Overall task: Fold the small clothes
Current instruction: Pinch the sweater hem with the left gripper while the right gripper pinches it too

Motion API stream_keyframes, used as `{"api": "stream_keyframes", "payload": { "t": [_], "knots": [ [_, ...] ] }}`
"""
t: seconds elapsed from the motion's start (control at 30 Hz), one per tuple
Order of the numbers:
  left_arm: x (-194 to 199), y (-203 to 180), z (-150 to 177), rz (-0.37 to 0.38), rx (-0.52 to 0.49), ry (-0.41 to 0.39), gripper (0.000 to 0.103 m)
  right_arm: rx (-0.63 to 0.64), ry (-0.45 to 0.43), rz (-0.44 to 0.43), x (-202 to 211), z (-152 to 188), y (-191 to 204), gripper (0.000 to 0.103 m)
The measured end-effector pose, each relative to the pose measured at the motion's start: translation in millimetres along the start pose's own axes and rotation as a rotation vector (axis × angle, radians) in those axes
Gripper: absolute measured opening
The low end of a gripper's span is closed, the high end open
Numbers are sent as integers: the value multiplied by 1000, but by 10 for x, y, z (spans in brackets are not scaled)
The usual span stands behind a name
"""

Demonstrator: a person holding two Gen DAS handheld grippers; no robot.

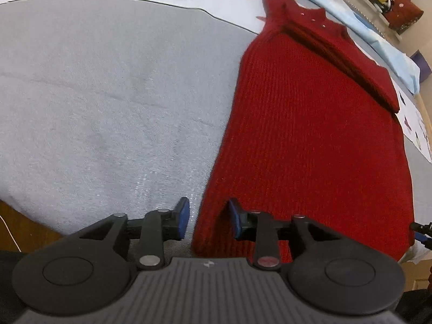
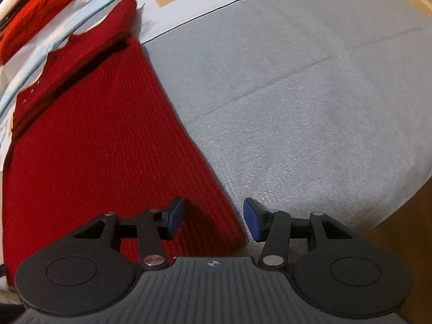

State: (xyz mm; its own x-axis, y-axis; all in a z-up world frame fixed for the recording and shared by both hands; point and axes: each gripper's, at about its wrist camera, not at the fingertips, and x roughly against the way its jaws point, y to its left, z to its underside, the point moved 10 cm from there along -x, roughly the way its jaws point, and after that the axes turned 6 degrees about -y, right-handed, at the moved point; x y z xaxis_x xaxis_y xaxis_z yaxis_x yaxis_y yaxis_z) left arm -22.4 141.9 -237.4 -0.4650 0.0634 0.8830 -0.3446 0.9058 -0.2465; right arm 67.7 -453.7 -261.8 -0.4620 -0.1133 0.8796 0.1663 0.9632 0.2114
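While both my sets of fingers hang spread over the near hem, nothing's pinched yet. Left fingers (image 1: 208,220) straddle the red knit sweater's (image 1: 310,140) left bottom corner, right fingers (image 2: 213,220) straddle its right one. It lies flat on the grey cover (image 1: 108,94), sleeves already folded in, stretching away from me. I'd say bite both corners evenly, through all layers, then carry the hem up towards the collar together so it doesn't skew.
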Motion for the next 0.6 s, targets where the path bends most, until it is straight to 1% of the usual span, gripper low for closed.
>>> {"api": "stream_keyframes", "payload": {
  "t": [0.07,0.23,0.4,0.43,0.47,0.5,0.53,0.57,0.6],
  "knots": [
    [-23,-21,5,1,-19,4,42,24,3,3,-17,3,56,51],
    [-63,-83,30,-7,-74,-6,43,71,11,10,-57,22,170,53],
    [-67,-152,76,-23,-132,-20,43,112,10,6,-87,29,224,49],
    [-63,-164,88,-27,-147,-24,42,112,10,1,-82,37,229,45],
    [-61,-181,99,-28,-158,-26,36,110,11,-8,-74,48,237,39],
    [-59,-204,110,-23,-166,-25,32,108,13,-19,-73,56,247,37],
    [-51,-217,121,-11,-168,-22,25,105,15,-30,-68,63,249,33],
    [-46,-225,130,-6,-169,-20,21,105,17,-40,-67,71,255,28],
    [-41,-232,134,-4,-173,-20,19,106,18,-49,-68,79,261,27]
  ]
}}
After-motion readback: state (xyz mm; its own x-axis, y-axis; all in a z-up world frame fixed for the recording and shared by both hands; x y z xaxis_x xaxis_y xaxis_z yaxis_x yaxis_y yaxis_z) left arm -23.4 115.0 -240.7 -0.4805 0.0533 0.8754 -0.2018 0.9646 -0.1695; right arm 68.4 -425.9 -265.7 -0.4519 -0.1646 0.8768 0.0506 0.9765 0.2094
